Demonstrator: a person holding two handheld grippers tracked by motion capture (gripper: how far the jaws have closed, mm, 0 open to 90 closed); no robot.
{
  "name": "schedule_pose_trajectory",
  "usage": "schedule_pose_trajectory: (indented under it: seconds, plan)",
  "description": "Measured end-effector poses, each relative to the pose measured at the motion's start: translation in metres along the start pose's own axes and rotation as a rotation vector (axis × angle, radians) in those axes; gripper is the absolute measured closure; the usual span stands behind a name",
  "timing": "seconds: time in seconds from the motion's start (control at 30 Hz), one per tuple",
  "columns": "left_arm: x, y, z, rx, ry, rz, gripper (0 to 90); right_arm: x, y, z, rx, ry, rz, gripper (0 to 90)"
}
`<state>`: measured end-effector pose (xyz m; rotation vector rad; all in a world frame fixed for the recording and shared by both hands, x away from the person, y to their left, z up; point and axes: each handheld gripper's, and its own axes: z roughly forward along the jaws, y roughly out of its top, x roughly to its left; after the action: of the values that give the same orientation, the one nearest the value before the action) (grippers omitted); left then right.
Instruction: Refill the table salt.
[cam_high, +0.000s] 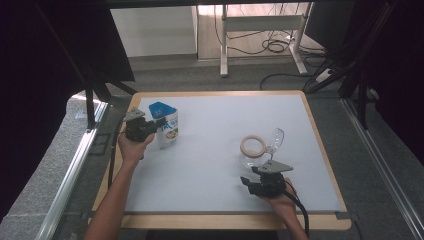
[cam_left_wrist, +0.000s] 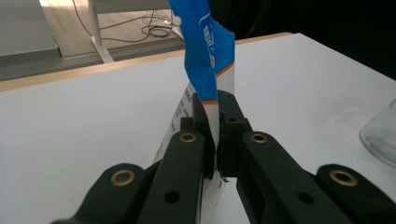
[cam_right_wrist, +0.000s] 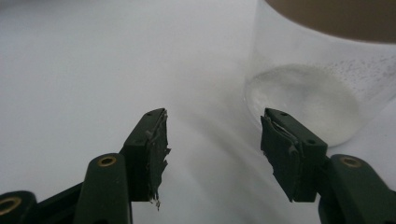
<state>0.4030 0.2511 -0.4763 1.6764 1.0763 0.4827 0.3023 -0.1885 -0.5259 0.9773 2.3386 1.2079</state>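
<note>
The right gripper (cam_high: 248, 181) is hovering nearest, jaws apart, just before the clear glass jar (cam_high: 255, 155) with its wooden ring rim. Farther off, at the white counter's (cam_high: 220, 130) left, the left gripper (cam_high: 159, 121) is clamping the standing blue-and-white paper pouch (cam_high: 167, 122).

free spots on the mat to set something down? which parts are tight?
Widest bare patch: the white mat between the blue-and-white pouch at left and the glass jar at right, running from the near edge to the far edge. The far right corner beyond the jar is also bare. Tight: around the left gripper, clamped on the pouch, and between the right gripper and the jar.
</note>
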Motion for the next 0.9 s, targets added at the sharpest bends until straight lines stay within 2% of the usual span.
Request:
schedule_pose_trajectory:
  seconds: [0.13, 0.3, 0.4, 0.5, 0.9]
  plan:
    - [0.000, 0.002, 0.001, 0.000, -0.015, -0.015, 89.4, 0.001, 0.001, -0.001, -0.011, -0.001, 0.000, 41.7]
    - [-0.006, 0.008, 0.001, 0.013, -0.010, 0.010, 89.6, 0.003, 0.002, -0.001, -0.017, 0.006, -0.002, 41.7]
    - [-0.007, 0.009, -0.001, 0.001, -0.035, -0.001, 89.7, 0.004, 0.003, -0.001, -0.022, 0.004, -0.001, 41.6]
    - [-0.007, 0.011, -0.003, -0.008, -0.081, -0.030, 89.7, 0.006, 0.004, -0.001, -0.030, 0.009, -0.001, 41.7]
    - [-0.022, 0.019, -0.010, -0.020, -0.100, -0.014, 89.8, 0.013, 0.008, 0.005, -0.035, 0.021, -0.020, 41.7]
